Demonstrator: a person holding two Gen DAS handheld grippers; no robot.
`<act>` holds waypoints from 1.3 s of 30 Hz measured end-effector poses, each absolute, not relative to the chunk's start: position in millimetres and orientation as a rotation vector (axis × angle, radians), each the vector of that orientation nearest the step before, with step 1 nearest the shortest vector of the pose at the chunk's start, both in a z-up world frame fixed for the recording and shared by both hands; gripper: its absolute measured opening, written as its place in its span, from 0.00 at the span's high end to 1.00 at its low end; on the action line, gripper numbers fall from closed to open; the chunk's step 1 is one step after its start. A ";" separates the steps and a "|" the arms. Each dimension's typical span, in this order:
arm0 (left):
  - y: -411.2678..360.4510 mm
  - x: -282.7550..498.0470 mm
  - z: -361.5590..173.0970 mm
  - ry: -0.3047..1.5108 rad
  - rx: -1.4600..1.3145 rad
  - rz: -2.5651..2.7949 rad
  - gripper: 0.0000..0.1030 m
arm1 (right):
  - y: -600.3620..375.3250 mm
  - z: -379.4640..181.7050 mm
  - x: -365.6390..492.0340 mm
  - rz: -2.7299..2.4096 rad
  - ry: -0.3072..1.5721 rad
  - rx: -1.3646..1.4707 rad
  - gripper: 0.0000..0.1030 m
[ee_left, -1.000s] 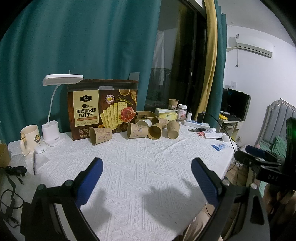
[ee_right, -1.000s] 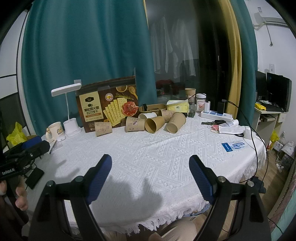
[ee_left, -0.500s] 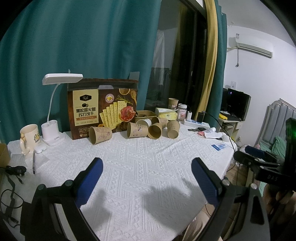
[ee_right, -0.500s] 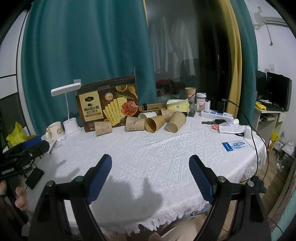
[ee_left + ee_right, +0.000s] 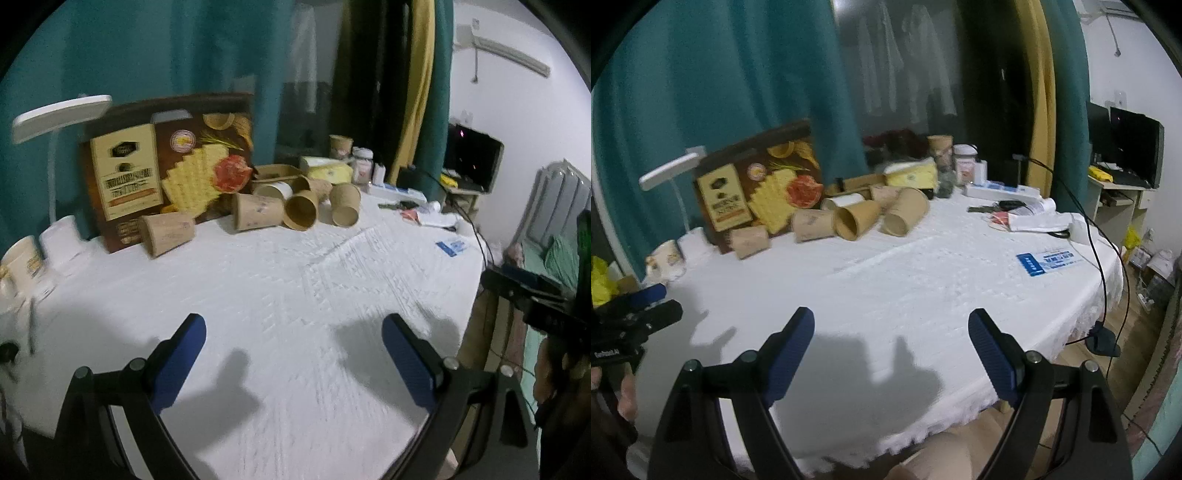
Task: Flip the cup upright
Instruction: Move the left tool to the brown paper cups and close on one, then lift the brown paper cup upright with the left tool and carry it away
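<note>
Brown paper cups (image 5: 258, 216) lie tipped at 12 o'clock on the table (image 5: 295, 295), near the box (image 5: 166, 166). Light, crushable; pinch mid-wall gently. Left tongs (image 5: 293, 354) and right tongs (image 5: 891, 347) both wide, empty.

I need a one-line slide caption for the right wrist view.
Open right gripper above the white tablecloth, facing tipped paper cups by a cracker box.
</note>
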State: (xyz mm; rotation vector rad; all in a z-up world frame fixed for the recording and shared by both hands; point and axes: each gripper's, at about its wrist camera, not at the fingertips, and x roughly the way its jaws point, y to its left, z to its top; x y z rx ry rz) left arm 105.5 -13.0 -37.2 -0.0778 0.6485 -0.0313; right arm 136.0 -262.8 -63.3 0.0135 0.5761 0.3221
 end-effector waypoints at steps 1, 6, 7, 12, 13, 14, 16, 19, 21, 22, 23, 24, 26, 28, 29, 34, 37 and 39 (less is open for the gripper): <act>-16.5 118.4 -40.7 0.670 -0.072 -0.050 0.07 | -266.3 -65.9 142.9 0.314 0.581 0.012 0.19; -32.9 177.6 -53.5 0.749 -0.049 -0.120 0.07 | -281.2 -79.2 192.9 0.293 0.600 -0.011 0.19; -36.3 191.3 -56.0 0.770 -0.046 -0.134 0.07 | -283.7 -82.8 204.8 0.290 0.604 -0.019 0.19; -53.5 250.4 -62.6 0.828 -0.015 -0.185 0.07 | -298.0 -97.7 262.8 0.273 0.651 -0.022 0.19; -57.5 261.1 -62.4 0.833 0.003 -0.198 0.07 | -302.6 -100.0 275.7 0.268 0.660 -0.010 0.19; -62.7 273.1 -63.2 0.839 0.023 -0.202 0.07 | -306.8 -101.6 285.8 0.263 0.671 0.003 0.19; -76.0 299.6 -65.7 0.849 0.095 -0.204 0.07 | -314.1 -103.9 306.1 0.260 0.691 0.027 0.19; -95.2 338.6 -68.1 0.853 0.165 -0.215 0.07 | -320.1 -103.5 325.4 0.253 0.691 0.032 0.19; -102.6 361.1 -66.9 0.849 0.162 -0.242 0.07 | -323.8 -103.0 334.6 0.256 0.686 0.032 0.19; -105.4 373.0 -66.1 0.841 0.155 -0.244 0.07 | -325.6 -102.7 337.2 0.256 0.687 0.034 0.19; -107.4 385.2 -66.3 0.837 0.144 -0.248 0.07 | -326.8 -103.5 339.6 0.257 0.688 0.038 0.19; -108.7 394.3 -67.5 0.840 0.131 -0.251 0.07 | -328.3 -104.7 341.7 0.259 0.690 0.043 0.19; -113.3 415.4 -73.3 0.863 0.114 -0.261 0.11 | -331.7 -109.0 345.3 0.262 0.700 0.056 0.19; -122.4 434.5 -82.4 0.886 0.161 -0.255 0.15 | -333.3 -113.7 346.8 0.258 0.714 0.063 0.19; -126.9 441.4 -86.6 0.889 0.189 -0.249 0.17 | -333.9 -115.5 346.4 0.256 0.719 0.066 0.19; -140.7 470.0 -106.6 0.937 0.251 -0.244 0.33 | -339.2 -121.0 348.7 0.247 0.732 0.071 0.19; -139.3 479.6 -111.1 0.951 0.228 -0.252 0.40 | -341.0 -119.8 349.1 0.248 0.726 0.070 0.19; -137.1 483.7 -114.0 0.957 0.217 -0.247 0.42 | -340.2 -118.8 349.1 0.252 0.719 0.059 0.19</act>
